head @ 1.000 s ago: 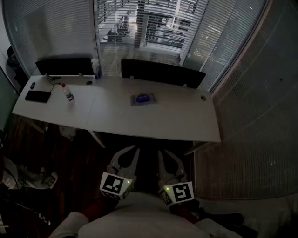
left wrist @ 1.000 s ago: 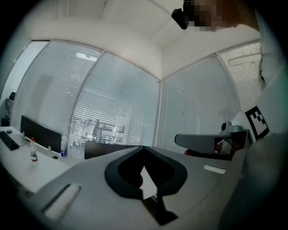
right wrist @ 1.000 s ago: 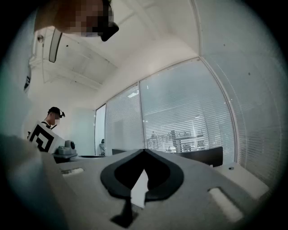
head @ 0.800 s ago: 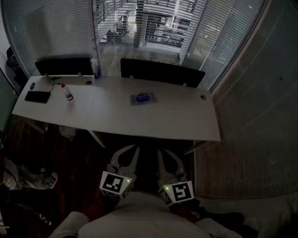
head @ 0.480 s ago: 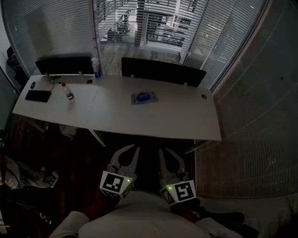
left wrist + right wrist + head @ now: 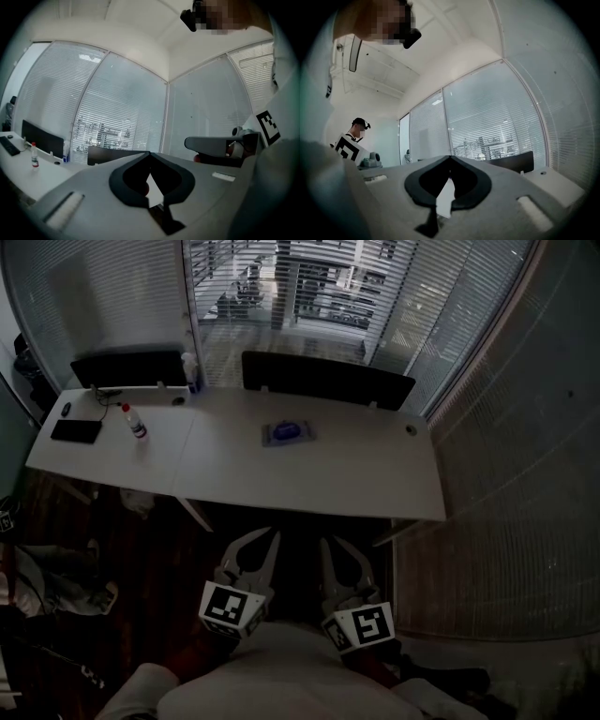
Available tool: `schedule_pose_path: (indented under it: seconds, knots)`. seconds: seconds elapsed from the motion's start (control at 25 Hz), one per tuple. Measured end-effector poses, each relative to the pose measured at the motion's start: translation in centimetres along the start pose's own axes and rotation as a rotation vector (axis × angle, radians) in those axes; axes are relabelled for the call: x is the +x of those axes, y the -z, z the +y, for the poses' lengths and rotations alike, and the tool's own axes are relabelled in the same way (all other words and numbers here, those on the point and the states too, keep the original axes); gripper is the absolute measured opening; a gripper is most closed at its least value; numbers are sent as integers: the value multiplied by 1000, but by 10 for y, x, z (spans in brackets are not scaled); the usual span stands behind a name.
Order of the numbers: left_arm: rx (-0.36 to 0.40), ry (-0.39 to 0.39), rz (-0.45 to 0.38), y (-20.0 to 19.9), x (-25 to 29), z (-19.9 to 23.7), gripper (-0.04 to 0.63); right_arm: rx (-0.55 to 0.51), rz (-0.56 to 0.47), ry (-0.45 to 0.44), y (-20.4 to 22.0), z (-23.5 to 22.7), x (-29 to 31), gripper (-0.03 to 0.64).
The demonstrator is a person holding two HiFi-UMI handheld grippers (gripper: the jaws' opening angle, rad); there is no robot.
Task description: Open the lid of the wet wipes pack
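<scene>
The wet wipes pack (image 6: 289, 433), grey-blue with a darker blue lid, lies flat on the white desk (image 6: 309, 479), near the desk's far middle. Its lid looks closed, though it is small in the head view. Both grippers are held low against the person's body, well short of the desk's near edge. My left gripper (image 6: 268, 534) has its jaws met at the tips with nothing between them. My right gripper (image 6: 328, 542) is likewise shut and empty. In the left gripper view the left gripper (image 6: 150, 153) points over the desk; the right gripper (image 6: 450, 156) in its own view does the same.
A small bottle (image 6: 137, 425), a black flat device (image 6: 75, 431) and a mouse (image 6: 66, 410) sit at the desk's left end. Dark panels (image 6: 323, 379) line its far edge before blinds. Bags (image 6: 56, 589) lie on the dark floor at left. Another person (image 6: 358, 129) stands nearby.
Both grippers stay shut and in place by the body. Only the head view has shifted slightly; the pack has not moved.
</scene>
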State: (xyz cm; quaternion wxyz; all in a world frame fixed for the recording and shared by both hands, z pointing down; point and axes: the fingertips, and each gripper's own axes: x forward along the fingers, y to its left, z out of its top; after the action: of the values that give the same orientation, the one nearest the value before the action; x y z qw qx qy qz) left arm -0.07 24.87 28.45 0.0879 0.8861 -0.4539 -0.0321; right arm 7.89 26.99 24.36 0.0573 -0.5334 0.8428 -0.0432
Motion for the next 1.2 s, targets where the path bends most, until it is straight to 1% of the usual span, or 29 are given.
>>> schedule_pose_path:
  seconds: [0.24,0.36,0.48,0.56,0.64,0.92,1.0,1.12,1.2]
  knots:
    - [21,-18,3,4,20,-27,3,8,0,-13,-3,-33,-16,-2]
    - [28,-27,13,-1,31,-38,3,5,4,-17,-4,-50,-20,-2]
    - [25,-48,8,1,41,-36,3,2,14,-20,-3,-61,-19,-2]
    - [14,-62,18,-5,47,-34,3,5,22,-24,-1,-66,-16,-2]
    - [19,-61,19,-8,55,-30,3,5,28,-26,1,-72,-8,-2]
    - [9,-53,20,-3,91,9,3,0,42,-17,9,-89,43,-2]
    - [3,-48,16,-1,107,29,3,-4,44,-13,14,-94,68,-2]
    - [-8,-53,9,12,135,69,3,-7,43,-12,21,-102,112,-2]
    - [-2,-58,6,4,157,98,3,-14,38,-13,18,-108,148,-2]
